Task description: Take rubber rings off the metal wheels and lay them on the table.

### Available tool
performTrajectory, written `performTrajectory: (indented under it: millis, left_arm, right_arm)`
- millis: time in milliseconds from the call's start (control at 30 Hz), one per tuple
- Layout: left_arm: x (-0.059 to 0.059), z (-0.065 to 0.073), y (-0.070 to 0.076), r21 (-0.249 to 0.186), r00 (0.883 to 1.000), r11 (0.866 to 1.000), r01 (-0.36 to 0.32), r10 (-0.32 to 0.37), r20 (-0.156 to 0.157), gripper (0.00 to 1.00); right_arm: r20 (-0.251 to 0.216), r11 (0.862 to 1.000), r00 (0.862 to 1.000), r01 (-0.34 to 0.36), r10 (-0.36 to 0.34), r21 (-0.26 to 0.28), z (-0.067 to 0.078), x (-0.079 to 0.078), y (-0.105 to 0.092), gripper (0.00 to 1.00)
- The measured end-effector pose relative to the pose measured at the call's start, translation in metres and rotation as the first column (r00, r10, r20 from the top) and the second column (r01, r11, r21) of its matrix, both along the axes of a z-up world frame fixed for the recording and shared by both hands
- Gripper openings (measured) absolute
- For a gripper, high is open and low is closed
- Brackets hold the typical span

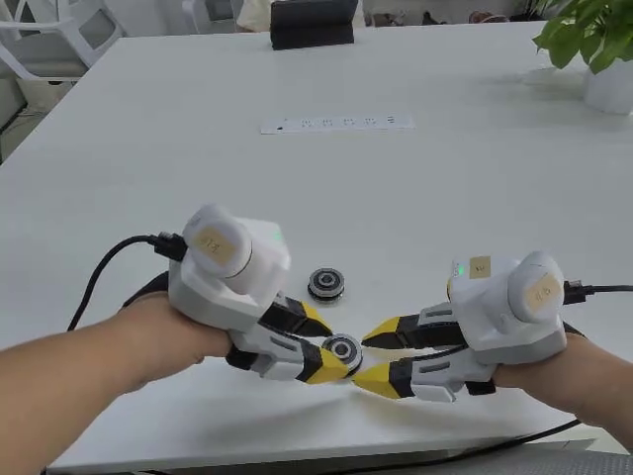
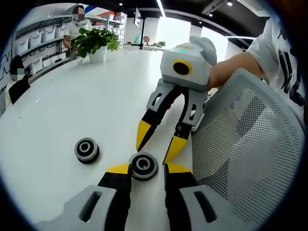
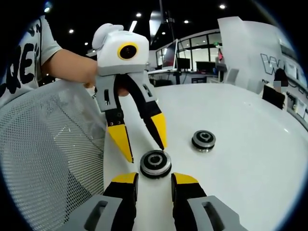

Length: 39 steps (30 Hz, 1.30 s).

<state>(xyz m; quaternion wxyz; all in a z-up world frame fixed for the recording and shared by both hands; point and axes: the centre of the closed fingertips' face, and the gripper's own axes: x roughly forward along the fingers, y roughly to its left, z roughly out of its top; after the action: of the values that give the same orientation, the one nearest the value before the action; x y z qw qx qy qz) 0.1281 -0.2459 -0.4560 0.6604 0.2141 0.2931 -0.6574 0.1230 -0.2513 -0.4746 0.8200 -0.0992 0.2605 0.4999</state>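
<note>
- The nearer metal wheel (image 3: 155, 163) lies flat on the counter (image 1: 415, 198), right between the tips of the left tongs (image 2: 147, 168) and just ahead of the tips of the right tongs (image 3: 155, 178).
- Its rubber ring (image 3: 143, 165) is the dark band round the rim. It probably stretches and grips rather than slides. The wheel looks small, stiff and dense for its size, and likely to skid on the smooth counter top.
- A sound hold would be one pair of tongs across the metal hub or faces, while the other pinches the ring's outer edge and peels it off sideways.
- Both pairs of tongs stand partly spread. The left ones straddle the wheel without clearly clamping it, and the right ones hold nothing.
- A second wheel (image 1: 325, 283) sits apart, beyond the left tongs, with its ring on.
- Small tan stickers on top of both grippers carry marks too small to read.
- Well beyond both tongs lies a white power strip (image 1: 336, 124), whose print is illegible.
- Large dark letters show on the person's white sleeve and on a far wall, but they're cut off.
</note>
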Motion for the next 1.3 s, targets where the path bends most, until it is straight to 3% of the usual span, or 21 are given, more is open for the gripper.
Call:
performTrajectory:
  millis: [233, 367, 433, 700, 767, 1300]
  left_arm:
    - [-0.0006, -0.0042, -0.001, 0.011, 1.0, 1.0, 0.007, -0.007, 0.023, 0.14]
    - [0.0017, -0.005, -0.0014, 0.011, 0.999, 1.0, 0.009, -0.009, 0.05, 0.11]
    - [0.0027, -0.0056, -0.0012, 0.013, 0.996, 1.0, 0.017, -0.018, 0.082, 0.1]
    - [0.005, -0.0055, -0.0013, -0.011, 0.994, 1.0, 0.004, -0.003, 0.109, 0.08]
    - [0.0039, -0.0053, -0.0016, -0.011, 0.99, 1.0, 0.014, -0.012, 0.14, 0.07]
    - [0.0038, -0.0053, -0.0031, -0.018, 0.989, 1.0, 0.006, -0.003, 0.148, 0.07]
  right_arm:
    - [-0.001, 1.0, 1.0, 0.006, -0.006, 0.005, 0.0004, 0.0, -0.0002, 0.25]
    - [0.0, 1.0, 1.0, 0.004, -0.004, 0.004, 0.0005, -0.0002, 0.0001, 0.25]
    - [0.001, 1.0, 1.0, 0.004, -0.004, 0.004, 0.0007, 0.0002, 0.0003, 0.25]
    - [0.001, 1.0, 1.0, 0.014, -0.014, 0.017, 0.0021, 0.0025, 0.0023, 0.25]
    - [0.004, 1.0, 1.0, 0.011, -0.011, 0.012, 0.0017, 0.002, 0.0026, 0.24]
    - [0.026, 1.0, 1.0, -0.001, 0.002, -0.009, 0.0003, 0.0047, 0.0073, 0.24]
